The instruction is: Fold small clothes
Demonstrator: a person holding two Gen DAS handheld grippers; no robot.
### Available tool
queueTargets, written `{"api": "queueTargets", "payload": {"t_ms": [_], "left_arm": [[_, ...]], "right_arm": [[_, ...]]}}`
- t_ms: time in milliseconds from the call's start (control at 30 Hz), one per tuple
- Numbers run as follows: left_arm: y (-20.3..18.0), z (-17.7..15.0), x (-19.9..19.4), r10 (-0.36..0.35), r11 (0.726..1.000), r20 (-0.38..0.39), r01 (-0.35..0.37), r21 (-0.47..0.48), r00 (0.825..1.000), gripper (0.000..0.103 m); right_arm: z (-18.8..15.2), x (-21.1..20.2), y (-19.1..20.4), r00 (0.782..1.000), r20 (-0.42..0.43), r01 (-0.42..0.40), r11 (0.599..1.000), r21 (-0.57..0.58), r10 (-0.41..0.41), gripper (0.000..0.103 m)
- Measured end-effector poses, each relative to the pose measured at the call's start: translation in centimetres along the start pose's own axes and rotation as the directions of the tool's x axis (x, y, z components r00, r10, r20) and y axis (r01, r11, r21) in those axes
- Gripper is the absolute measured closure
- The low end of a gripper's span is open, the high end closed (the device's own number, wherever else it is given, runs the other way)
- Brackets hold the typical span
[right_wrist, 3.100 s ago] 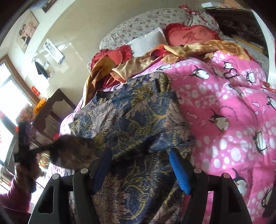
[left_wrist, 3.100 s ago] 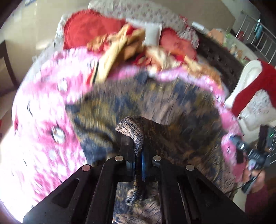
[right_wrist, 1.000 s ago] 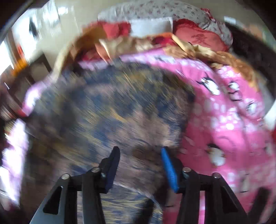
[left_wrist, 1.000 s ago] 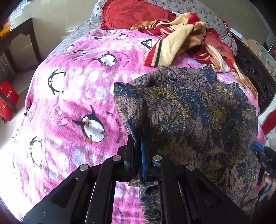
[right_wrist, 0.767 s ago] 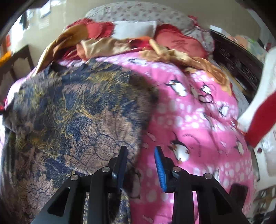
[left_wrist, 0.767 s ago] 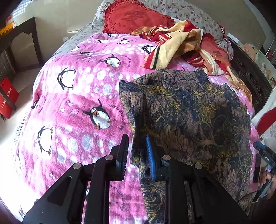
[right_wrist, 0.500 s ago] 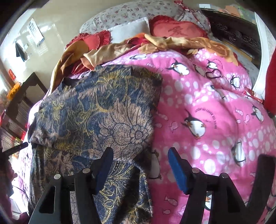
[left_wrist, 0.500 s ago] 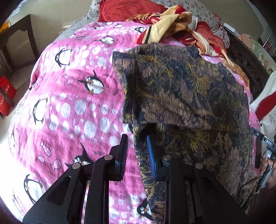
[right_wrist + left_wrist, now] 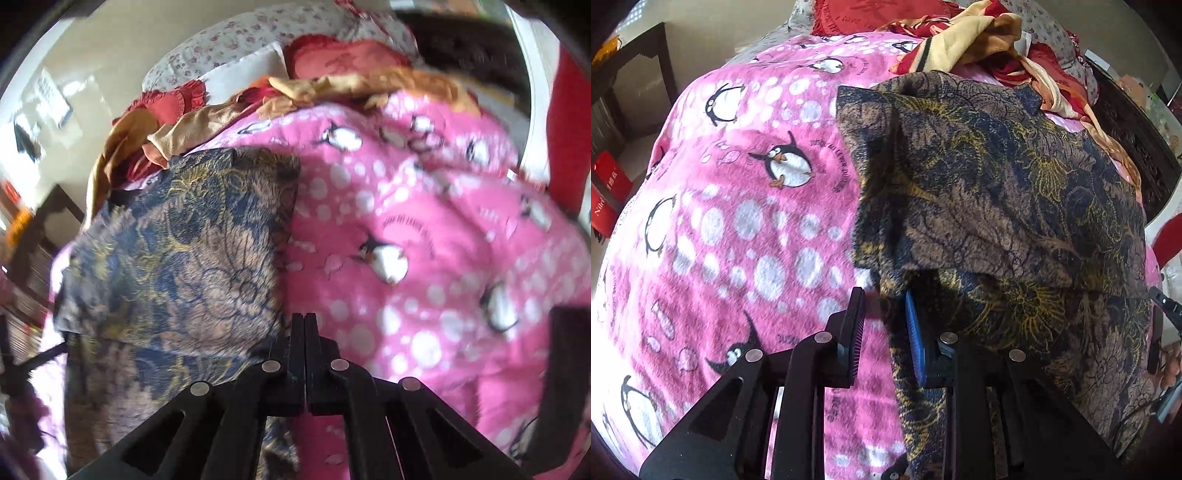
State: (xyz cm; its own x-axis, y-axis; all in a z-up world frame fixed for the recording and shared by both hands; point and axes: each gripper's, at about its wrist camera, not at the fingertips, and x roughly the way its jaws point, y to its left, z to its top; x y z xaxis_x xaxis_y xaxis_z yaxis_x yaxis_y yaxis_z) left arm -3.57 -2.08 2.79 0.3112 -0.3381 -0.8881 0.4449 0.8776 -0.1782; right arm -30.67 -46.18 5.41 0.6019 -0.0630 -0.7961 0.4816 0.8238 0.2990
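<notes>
A dark blue, brown and gold floral garment (image 9: pixel 990 192) lies folded over on a pink penguin blanket (image 9: pixel 738 206). My left gripper (image 9: pixel 884 325) is open at the garment's near left edge, with a hanging strip of the cloth between its fingers. In the right wrist view the garment (image 9: pixel 192 258) lies left of centre. My right gripper (image 9: pixel 304 332) is shut at the garment's near right edge, and I see no cloth between its fingers.
A heap of red, tan and yellow clothes (image 9: pixel 990 40) and red cushions (image 9: pixel 343 61) lies at the far end of the bed. A dark wooden headboard (image 9: pixel 1134 147) runs along the right. A dark table (image 9: pixel 635 74) stands left of the bed.
My left gripper let go of the garment's corner and stays open by its edge. My right gripper went from wide open to shut and shifted right along the garment's edge.
</notes>
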Motion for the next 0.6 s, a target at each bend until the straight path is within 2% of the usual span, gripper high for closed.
{"api": "queueTargets", "payload": {"t_ms": [33,100,167,200,300,467,533,600], "left_arm": [[0.0,0.3,0.2,-0.012,1.0,0.011,0.012,-0.002,1.0,0.082],[0.2,1.1,0.4,-0.032,0.999,0.041,0.033,-0.024,0.999,0.082],[1.0,1.8,0.8,-0.023,0.997,0.06,0.028,-0.078,0.998,0.081],[1.7,1.9,1.0,-0.008,0.994,0.063,0.015,-0.112,0.998,0.079],[3.9,1.7,1.1,-0.085,0.978,0.074,0.097,-0.186,0.994,0.079],[6.2,1.0,0.9,-0.164,0.949,0.109,0.187,-0.255,0.98,0.079],[6.4,0.8,0.7,-0.166,0.943,0.114,0.192,-0.273,0.979,0.079],[5.8,0.8,0.4,-0.145,0.95,0.103,0.168,-0.263,0.984,0.079]], "right_arm": [[-0.2,-0.3,0.0,1.0,0.003,-0.005,1.0,0.005,0.005,0.103],[-0.7,-1.0,0.3,1.0,0.02,-0.01,1.0,0.004,0.01,0.091],[-1.4,-1.2,0.4,0.999,0.018,-0.029,1.0,0.012,0.029,0.047],[-1.7,-1.3,0.5,0.999,0.02,-0.042,0.999,0.022,0.041,0.044],[-2.5,-0.6,1.2,0.999,-0.009,-0.042,0.999,0.012,0.042,0.044],[-3.7,-1.1,0.9,0.999,-0.029,-0.032,0.999,0.011,0.032,0.044],[-3.9,-2.1,0.5,0.999,-0.018,-0.027,0.999,0.018,0.027,0.044],[-4.0,-3.4,0.1,1.0,-0.006,-0.022,1.0,0.022,0.022,0.044]]}}
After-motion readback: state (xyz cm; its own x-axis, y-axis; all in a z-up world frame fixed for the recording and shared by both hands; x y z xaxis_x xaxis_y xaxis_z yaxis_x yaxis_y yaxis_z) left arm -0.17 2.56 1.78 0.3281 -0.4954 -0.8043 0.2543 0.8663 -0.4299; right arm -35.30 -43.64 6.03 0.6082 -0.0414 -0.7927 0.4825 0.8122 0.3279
